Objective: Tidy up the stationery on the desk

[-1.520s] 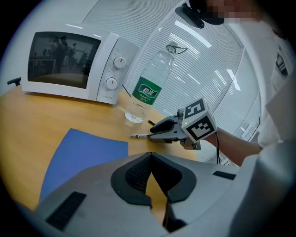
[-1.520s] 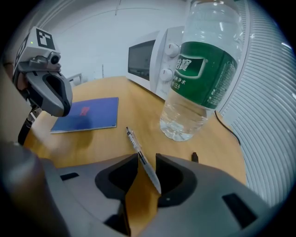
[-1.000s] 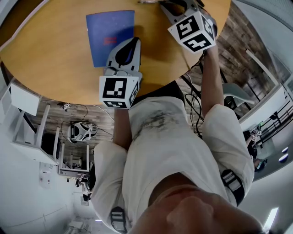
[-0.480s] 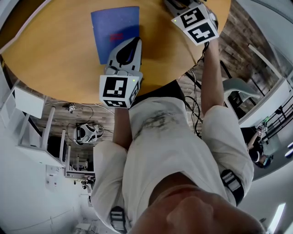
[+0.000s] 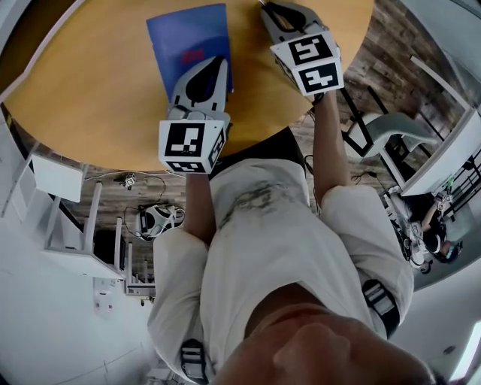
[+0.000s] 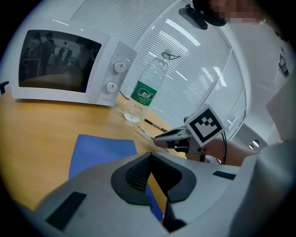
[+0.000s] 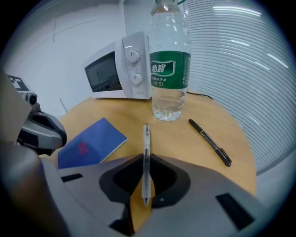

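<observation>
A clear pen (image 7: 146, 162) stands lengthwise between the jaws of my right gripper (image 7: 144, 159), which have just been closing and now pinch it above the wooden desk (image 7: 194, 152). In the head view the right gripper (image 5: 264, 7) reaches to the desk's far edge. My left gripper (image 5: 213, 65) is shut with nothing in it, and hangs over the near edge of a blue notebook (image 5: 186, 36). The notebook (image 7: 90, 143) lies flat left of the pen. A black marker (image 7: 210, 141) lies on the desk to the right, untouched.
A water bottle (image 7: 169, 65) with a green label stands just beyond the pen, and a white microwave (image 7: 118, 69) behind it. The round desk's edge (image 7: 247, 152) curves close on the right. The person's torso and arms (image 5: 285, 248) fill the lower head view.
The right gripper has shifted left and rolled, so its marker cube shows different faces. The left gripper has barely moved over the notebook.
</observation>
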`<control>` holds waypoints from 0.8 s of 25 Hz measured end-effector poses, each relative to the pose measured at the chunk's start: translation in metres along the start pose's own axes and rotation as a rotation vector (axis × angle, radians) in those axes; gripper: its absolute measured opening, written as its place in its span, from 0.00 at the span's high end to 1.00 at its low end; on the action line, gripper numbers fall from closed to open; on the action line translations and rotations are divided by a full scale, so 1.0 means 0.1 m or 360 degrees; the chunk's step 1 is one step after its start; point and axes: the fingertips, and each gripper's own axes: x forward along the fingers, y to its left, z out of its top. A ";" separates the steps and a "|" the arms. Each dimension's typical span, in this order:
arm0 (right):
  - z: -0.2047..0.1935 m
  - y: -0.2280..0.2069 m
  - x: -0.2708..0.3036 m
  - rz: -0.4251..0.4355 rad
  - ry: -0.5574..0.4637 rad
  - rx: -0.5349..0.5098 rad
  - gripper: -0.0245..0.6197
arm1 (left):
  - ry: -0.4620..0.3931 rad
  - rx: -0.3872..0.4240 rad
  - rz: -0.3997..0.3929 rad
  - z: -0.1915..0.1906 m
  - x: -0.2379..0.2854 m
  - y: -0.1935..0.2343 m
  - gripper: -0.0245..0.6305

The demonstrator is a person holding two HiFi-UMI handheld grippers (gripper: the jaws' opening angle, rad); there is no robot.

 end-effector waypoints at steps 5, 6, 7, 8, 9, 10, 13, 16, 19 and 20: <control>-0.14 0.24 -0.14 -0.0058 -0.0029 0.0216 0.81 | 0.0020 0.0059 -0.0030 -0.02 -0.05 0.04 0.95; -0.17 0.28 -0.16 -0.0071 -0.0033 0.0262 0.81 | 0.0024 0.0071 -0.0038 -0.02 -0.05 0.04 0.95; -0.20 0.32 -0.18 -0.0084 -0.0035 0.0306 0.81 | 0.0029 0.0082 -0.0048 -0.03 -0.06 0.05 0.95; -0.23 0.36 -0.19 -0.0095 -0.0036 0.0349 0.81 | 0.0034 0.0093 -0.0058 -0.04 -0.07 0.05 0.95; -0.26 0.40 -0.21 -0.0105 -0.0037 0.0388 0.81 | 0.0038 0.0103 -0.0067 -0.05 -0.08 0.05 0.95; -0.28 0.45 -0.22 -0.0115 -0.0037 0.0423 0.81 | 0.0044 0.0113 -0.0077 -0.06 -0.09 0.05 0.95; -0.35 0.55 -0.24 -0.0145 -0.0036 0.0514 0.81 | 0.0059 0.0143 -0.0106 -0.08 -0.11 0.05 0.95; -0.40 0.65 -0.24 -0.0175 -0.0046 0.0622 0.81 | 0.0078 0.0171 -0.0138 -0.11 -0.14 0.05 0.95; -0.43 0.73 -0.24 -0.0214 -0.0058 0.0736 0.81 | 0.0098 0.0191 -0.0170 -0.14 -0.16 0.04 0.95; -0.44 0.75 -0.24 -0.0226 -0.0061 0.0771 0.81 | 0.0104 0.0197 -0.0179 -0.15 -0.16 0.04 0.95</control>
